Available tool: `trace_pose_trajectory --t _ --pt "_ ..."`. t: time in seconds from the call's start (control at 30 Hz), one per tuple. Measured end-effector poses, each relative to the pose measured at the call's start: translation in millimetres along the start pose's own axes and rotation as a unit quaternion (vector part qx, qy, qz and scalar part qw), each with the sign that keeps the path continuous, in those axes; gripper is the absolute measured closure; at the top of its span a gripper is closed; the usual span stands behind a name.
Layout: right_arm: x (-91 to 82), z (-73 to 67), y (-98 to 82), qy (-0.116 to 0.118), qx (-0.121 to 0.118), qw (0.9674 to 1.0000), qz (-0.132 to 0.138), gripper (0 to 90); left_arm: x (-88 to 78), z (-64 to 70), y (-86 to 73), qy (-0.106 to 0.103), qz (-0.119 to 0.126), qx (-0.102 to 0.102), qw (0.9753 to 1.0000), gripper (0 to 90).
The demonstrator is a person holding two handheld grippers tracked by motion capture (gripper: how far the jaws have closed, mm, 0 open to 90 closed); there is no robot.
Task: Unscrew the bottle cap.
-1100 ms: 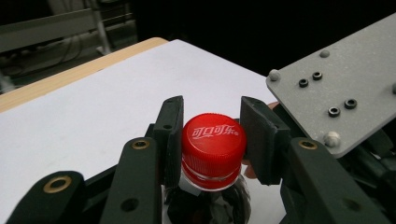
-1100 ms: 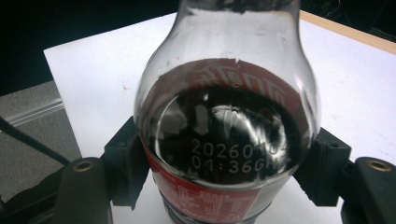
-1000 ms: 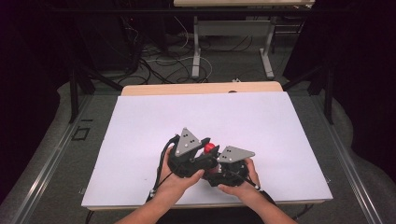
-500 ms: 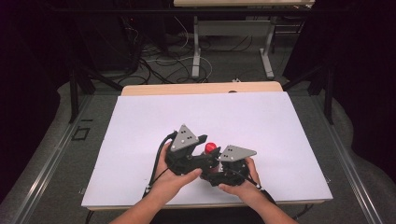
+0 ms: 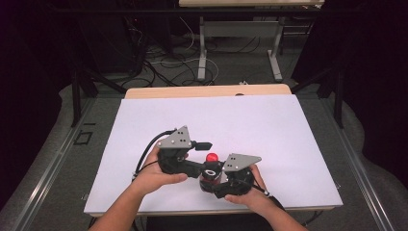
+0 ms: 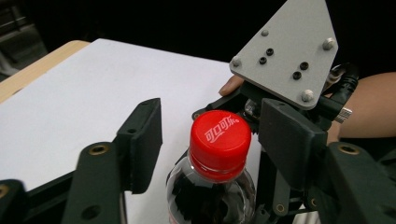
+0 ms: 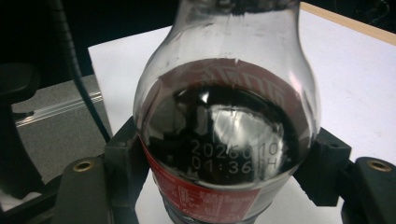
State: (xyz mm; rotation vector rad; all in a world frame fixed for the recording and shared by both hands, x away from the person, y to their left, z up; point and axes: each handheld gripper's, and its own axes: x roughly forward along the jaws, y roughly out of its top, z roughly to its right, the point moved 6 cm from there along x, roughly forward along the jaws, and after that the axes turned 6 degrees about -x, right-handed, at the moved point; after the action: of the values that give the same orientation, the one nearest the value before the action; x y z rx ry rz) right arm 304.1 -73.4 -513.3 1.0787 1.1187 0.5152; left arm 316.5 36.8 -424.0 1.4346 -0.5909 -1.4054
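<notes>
A cola bottle (image 7: 224, 130) with dark drink and a red cap (image 6: 219, 135) stands upright near the table's front edge. My right gripper (image 7: 224, 179) is shut on its body, with the pads (image 7: 123, 154) pressing in from both sides. My left gripper (image 6: 215, 140) reaches in level at the height of the cap (image 5: 211, 157). Its jaws have just been opening and now stand open, one on each side of the cap with a gap. In the high view the left gripper (image 5: 203, 156) comes from the left and the right gripper (image 5: 214, 179) from the front right.
The white table top (image 5: 240, 120) stretches bare behind and to both sides of the hands, with a wooden strip (image 5: 207, 91) at its far edge. Beyond it are desk legs (image 5: 202, 53) and cables on the floor. The right gripper's grey plate (image 6: 285, 51) sits close behind the cap.
The left gripper's jaws have opened off the red cap, and that hand has drawn back to the left. The right gripper and the bottle have stayed put.
</notes>
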Motion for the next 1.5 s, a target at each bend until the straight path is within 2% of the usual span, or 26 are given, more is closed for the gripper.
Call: trace_pose_trajectory --t 0.1,0.2,0.33,0.5,0.57,0.63,0.73,0.83,0.9,0.97,1.03,1.17,1.23,1.3,1.33,1.4,1.47,1.5 --pt "0.2 -2.1 0.2 0.007 -0.001 1.0000 0.000 29.4 0.0 -2.0 -1.0 -0.023 0.000 0.002 0.9997 46.0" --pt "0.1 -2.7 0.2 0.012 -0.010 0.9999 -0.001 29.4 1.5 0.4 -1.3 -0.037 -0.002 0.015 0.9992 51.1" --pt "1.1 -3.2 0.6 0.015 -0.014 0.9998 0.003 29.4 4.3 3.3 -1.4 -0.038 -0.001 0.024 0.9990 56.6" --pt "1.4 -4.3 0.2 0.014 -0.014 0.9998 0.002 29.4 10.8 7.1 -1.7 -0.034 0.002 0.022 0.9992 60.4" --pt "0.8 -4.3 -0.3 0.014 -0.008 0.9999 0.001 29.4 11.6 7.3 -1.0 -0.022 0.003 0.025 0.9994 60.8" --pt "0.3 -3.1 -0.2 0.011 -0.005 0.9999 0.002 29.4 12.8 7.7 -0.2 -0.008 0.006 0.020 0.9998 61.1" --pt "0.7 -0.7 -0.4 0.001 0.000 1.0000 0.002 29.4 15.3 8.7 0.7 0.029 0.009 0.010 0.9995 61.3" --pt "1.0 2.0 -2.1 -0.010 0.002 0.9999 -0.008 29.4 18.6 10.3 1.5 0.074 0.006 -0.001 0.9972 61.4" --pt "0.8 3.6 -2.9 -0.018 0.010 0.9997 -0.015 29.5 20.1 12.0 3.9 0.095 0.014 -0.016 0.9953 61.5" --pt "1.6 5.8 -4.4 -0.032 0.011 0.9992 -0.020 29.5 19.9 13.7 8.0 0.120 0.025 -0.032 0.9919 61.5" --pt "2.8 7.1 -5.2 -0.041 0.013 0.9990 -0.017 29.5 21.2 16.8 12.1 0.122 0.028 -0.033 0.9916 61.5" --pt "1.1 7.9 -5.8 -0.036 0.015 0.9990 -0.023 29.5 21.7 20.7 18.6 0.123 0.034 -0.035 0.9912 61.4" --pt "1.0 9.7 -6.1 -0.043 0.022 0.9987 -0.018 29.4 20.2 19.3 20.2 0.126 0.031 -0.035 0.9909 61.4" --pt "1.2 13.9 -6.9 -0.051 0.025 0.9983 -0.012 29.4 18.6 15.1 20.2 0.130 0.034 -0.034 0.9903 61.4" --pt "0.9 16.4 -7.7 -0.061 0.024 0.9977 -0.012 29.4 17.9 13.2 19.5 0.133 0.037 -0.039 0.9896 61.4" --pt "1.2 20.2 -8.1 -0.065 0.029 0.9975 -0.007 29.4 16.2 7.4 16.8 0.140 0.038 -0.046 0.9884 61.4" --pt "-0.4 23.2 -9.3 -0.069 0.036 0.9968 -0.018 29.4 14.2 0.4 13.3 0.146 0.038 -0.054 0.9870 61.4" --pt "0.3 25.5 -9.3 -0.074 0.032 0.9967 -0.013 29.4 12.9 -3.5 10.9 0.149 0.035 -0.058 0.9866 61.4"
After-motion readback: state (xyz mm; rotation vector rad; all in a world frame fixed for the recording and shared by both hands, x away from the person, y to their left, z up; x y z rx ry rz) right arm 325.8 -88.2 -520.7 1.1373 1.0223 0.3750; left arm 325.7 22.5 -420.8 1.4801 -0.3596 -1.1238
